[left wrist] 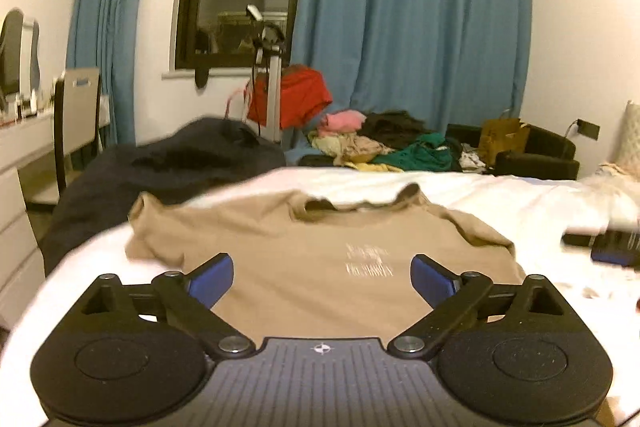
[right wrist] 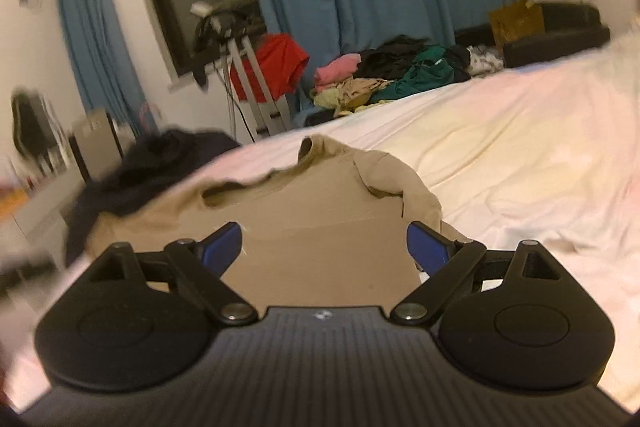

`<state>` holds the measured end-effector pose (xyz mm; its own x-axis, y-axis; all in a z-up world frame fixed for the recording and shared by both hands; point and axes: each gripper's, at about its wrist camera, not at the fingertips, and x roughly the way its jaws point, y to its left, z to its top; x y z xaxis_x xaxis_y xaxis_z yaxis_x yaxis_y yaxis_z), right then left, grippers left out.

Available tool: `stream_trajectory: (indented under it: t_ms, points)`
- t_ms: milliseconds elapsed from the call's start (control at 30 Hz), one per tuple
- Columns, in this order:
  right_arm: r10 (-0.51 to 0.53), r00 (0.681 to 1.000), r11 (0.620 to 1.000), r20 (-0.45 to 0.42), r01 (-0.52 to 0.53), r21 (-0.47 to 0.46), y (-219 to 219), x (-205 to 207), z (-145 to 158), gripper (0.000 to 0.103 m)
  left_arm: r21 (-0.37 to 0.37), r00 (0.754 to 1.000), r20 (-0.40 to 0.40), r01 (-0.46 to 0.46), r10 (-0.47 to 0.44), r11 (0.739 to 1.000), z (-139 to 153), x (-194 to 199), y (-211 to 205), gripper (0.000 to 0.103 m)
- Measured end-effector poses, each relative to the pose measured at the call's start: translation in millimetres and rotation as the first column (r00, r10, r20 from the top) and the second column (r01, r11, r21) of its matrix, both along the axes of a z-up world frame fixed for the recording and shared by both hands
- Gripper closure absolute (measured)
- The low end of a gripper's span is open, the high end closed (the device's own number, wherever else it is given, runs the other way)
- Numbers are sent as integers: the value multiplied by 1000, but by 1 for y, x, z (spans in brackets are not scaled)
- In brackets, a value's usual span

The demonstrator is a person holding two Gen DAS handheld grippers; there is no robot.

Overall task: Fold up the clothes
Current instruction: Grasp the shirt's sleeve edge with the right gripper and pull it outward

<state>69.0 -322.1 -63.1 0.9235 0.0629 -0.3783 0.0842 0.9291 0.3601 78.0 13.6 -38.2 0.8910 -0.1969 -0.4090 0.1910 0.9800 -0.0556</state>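
both claws are spread wide and hold nothing: the left claw (left wrist: 322,277) and the right claw (right wrist: 324,247) hang above the tan t-shirt (left wrist: 320,251), which lies soft and rumpled, collar away, on the white bed (left wrist: 500,203), a dark garment (left wrist: 168,163) heaped beside it.

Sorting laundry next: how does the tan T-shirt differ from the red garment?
The tan T-shirt lies spread flat on the white bed; the red garment hangs draped over a stand by the window. The tan one shows pale chest print; the red shows none. Neither is folded.
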Motion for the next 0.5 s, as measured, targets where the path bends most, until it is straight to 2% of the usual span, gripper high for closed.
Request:
stream_trajectory:
  t_ms: [133, 167, 200, 300, 333, 400, 500]
  points:
    - [-76, 997, 993, 15, 74, 92, -40, 7, 11, 14, 23, 999, -32, 6, -5, 1000, -18, 6, 4, 6]
    - [-94, 996, 988, 0, 94, 123, -53, 17, 10, 21, 26, 999, -33, 4, -4, 1000, -21, 8, 4, 6]
    - [-112, 994, 982, -15, 113, 154, -65, 27, 8, 24, 30, 999, -35, 3, -2, 1000, -24, 9, 4, 6]
    - [-148, 984, 969, -95, 164, 184, -92, 58, -14, 29, 38, 999, -43, 2, 0, 999, -34, 15, 4, 6]
    - [-157, 978, 968, -136, 180, 178, -98, 70, -28, 36, 37, 999, -49, 3, -2, 999, -37, 16, 5, 6]
    - [-140, 966, 963, -219, 184, 195, -105, 88, -55, 43, 40, 998, -60, 3, -1, 999, -43, 20, 5, 6]
    - [-79, 947, 961, -313, 156, 229, -109, 113, -90, 43, 52, 997, -71, -3, 6, 999, -50, 28, 3, 6]
